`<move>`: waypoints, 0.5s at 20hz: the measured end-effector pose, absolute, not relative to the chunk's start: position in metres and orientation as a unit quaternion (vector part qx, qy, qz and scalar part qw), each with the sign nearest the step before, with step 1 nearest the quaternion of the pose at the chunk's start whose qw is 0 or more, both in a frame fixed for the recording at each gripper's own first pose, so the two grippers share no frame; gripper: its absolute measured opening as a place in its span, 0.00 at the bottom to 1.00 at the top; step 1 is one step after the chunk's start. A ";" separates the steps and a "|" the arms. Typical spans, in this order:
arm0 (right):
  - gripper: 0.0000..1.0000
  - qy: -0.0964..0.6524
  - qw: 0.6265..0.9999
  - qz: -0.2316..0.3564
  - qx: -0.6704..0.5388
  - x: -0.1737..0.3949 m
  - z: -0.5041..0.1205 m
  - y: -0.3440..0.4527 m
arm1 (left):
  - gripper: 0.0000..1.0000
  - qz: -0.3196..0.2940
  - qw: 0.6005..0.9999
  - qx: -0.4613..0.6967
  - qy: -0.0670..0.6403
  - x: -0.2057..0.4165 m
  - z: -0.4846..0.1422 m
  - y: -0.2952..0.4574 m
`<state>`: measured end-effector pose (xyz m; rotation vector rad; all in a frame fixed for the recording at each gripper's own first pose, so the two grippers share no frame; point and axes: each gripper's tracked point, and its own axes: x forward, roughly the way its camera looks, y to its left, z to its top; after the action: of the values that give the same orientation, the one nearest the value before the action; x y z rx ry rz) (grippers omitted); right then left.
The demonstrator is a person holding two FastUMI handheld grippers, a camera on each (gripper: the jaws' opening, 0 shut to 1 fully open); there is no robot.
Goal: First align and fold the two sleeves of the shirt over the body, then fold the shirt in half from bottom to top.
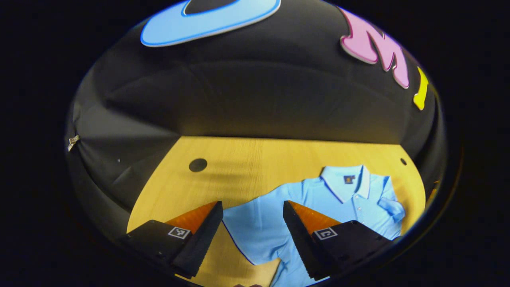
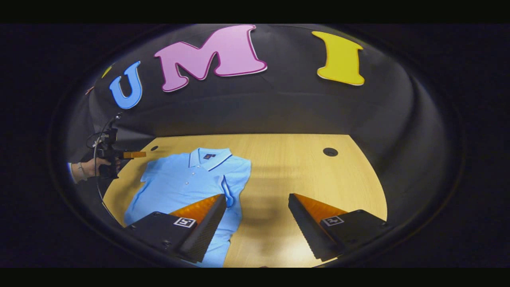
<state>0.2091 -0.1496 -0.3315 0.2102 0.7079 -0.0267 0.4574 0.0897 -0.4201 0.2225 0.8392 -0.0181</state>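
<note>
Shirt (image 1: 318, 207) flat on table (image 1: 247, 159); both claws (image 1: 252, 235) (image 2: 257, 227) released; right view: sleeve (image 2: 235, 175) folded.

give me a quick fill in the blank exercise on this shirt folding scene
1. The light blue polo shirt lies flat on the ____ wooden table.
2. The right tongs hang over the table with their jaws ____.
3. The left tongs grip ____.
4. The shirt's collar points toward the booth's ____ cloth wall.

Missing words: yellow; open; nothing; black
</note>
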 end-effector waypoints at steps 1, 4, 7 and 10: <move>0.98 0.347 0.932 -0.018 0.104 0.206 -0.332 -0.154 | 0.97 -0.005 0.900 0.115 0.421 0.460 -0.431 0.094; 0.98 0.346 0.930 -0.031 0.117 0.204 -0.331 -0.166 | 0.97 -0.007 0.882 0.120 0.455 0.455 -0.456 0.099; 0.98 0.344 0.930 -0.037 0.125 0.205 -0.330 -0.171 | 0.98 0.006 0.869 0.115 0.480 0.451 -0.475 0.108; 0.98 0.341 0.931 -0.032 0.125 0.206 -0.328 -0.168 | 0.99 0.013 0.853 0.113 0.509 0.439 -0.492 0.117</move>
<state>0.2062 -0.1678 -0.3277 0.2557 0.6977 -0.0648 0.4394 0.1173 -0.4917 0.2383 1.0714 0.0283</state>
